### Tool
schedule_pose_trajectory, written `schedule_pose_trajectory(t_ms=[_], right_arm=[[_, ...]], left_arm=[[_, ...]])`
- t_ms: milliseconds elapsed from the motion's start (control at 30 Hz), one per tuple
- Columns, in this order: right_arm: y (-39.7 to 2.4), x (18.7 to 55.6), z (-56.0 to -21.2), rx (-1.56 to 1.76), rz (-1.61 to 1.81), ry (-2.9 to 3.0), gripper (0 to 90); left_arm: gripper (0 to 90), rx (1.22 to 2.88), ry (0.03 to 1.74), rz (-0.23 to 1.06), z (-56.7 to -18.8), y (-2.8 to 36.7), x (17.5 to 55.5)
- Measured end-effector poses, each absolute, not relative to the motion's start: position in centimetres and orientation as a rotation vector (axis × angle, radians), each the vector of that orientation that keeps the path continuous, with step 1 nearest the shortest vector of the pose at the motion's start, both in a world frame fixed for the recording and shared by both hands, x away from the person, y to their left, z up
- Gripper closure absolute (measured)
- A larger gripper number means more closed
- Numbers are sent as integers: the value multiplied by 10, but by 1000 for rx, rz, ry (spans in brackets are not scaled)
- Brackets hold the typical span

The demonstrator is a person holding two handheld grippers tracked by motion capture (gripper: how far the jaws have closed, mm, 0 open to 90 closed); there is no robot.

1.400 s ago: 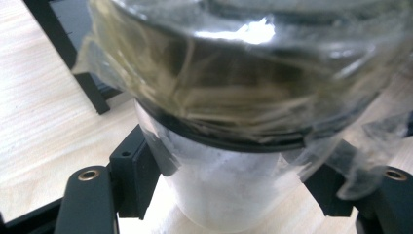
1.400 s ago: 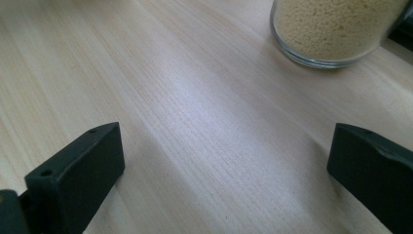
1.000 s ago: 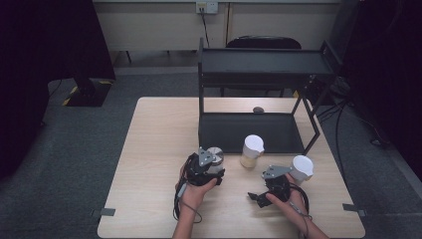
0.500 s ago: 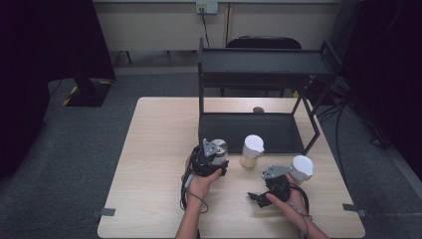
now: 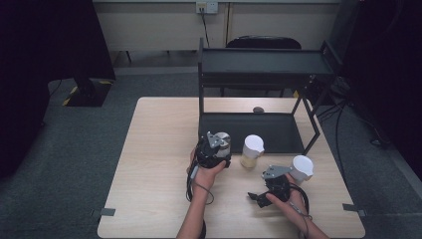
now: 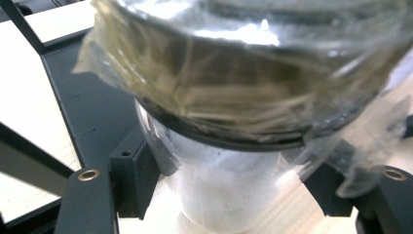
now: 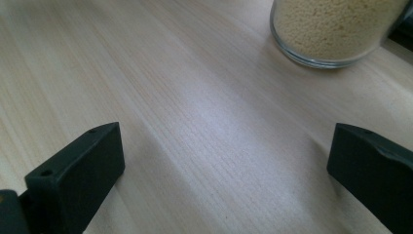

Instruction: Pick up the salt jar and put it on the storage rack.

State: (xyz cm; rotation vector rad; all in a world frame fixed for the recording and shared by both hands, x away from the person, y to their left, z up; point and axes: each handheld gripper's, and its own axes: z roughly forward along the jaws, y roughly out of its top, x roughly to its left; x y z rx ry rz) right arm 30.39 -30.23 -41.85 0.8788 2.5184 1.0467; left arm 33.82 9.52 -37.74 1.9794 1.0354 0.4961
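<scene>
My left gripper (image 5: 215, 149) is shut on a clear jar (image 6: 221, 200) with whitish contents and crinkled plastic film over its top; the black pads (image 6: 136, 178) press on both its sides. The jar is near the front edge of the black rack's lower shelf (image 5: 278, 130). A jar of yellow grains (image 5: 251, 153) with a white lid stands just right of it on the table, and it is also the jar of yellow grains (image 7: 336, 34) in the right gripper view. My right gripper (image 5: 256, 195) stands open and low over bare wood with nothing between its jaws. Another white-lidded jar (image 5: 302, 167) sits behind it.
A black two-level rack (image 5: 263, 62) stands at the back of the wooden table (image 5: 154, 164). A small dark object (image 5: 258, 109) lies behind its lower shelf. A chair (image 5: 263, 44) stands behind the table. Cables trail on the floor at right.
My left gripper has carried its jar away from the person and slightly right, toward the rack and the yellow-grain jar. The right gripper has kept still.
</scene>
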Motion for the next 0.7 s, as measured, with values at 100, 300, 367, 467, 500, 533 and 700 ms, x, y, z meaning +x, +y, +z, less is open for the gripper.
schedule_pose_trajectory(t_ms=[100, 300, 367, 467, 500, 533, 700], right_arm=[[-302, 304, -418, 879, 1046, 2518, 0], [-302, 304, -419, 878, 1047, 2518, 0], [-302, 304, -419, 878, 1046, 2518, 0], [-302, 304, -419, 878, 1047, 2518, 0], [-302, 304, -419, 878, 1047, 2518, 0], [-302, 304, -419, 878, 1047, 2518, 0], [-302, 304, -419, 878, 1047, 2518, 0]], left_arm=[[307, 1970, 1048, 495, -379, 92, 342], [306, 1968, 1071, 512, -381, 84, 350], [307, 1970, 1070, 521, -380, 82, 352], [307, 1971, 1074, 523, -379, 79, 354], [307, 1969, 1077, 528, -379, 78, 355], [307, 1961, 1083, 528, -380, 77, 355], [307, 1960, 1102, 553, -380, 71, 360]])
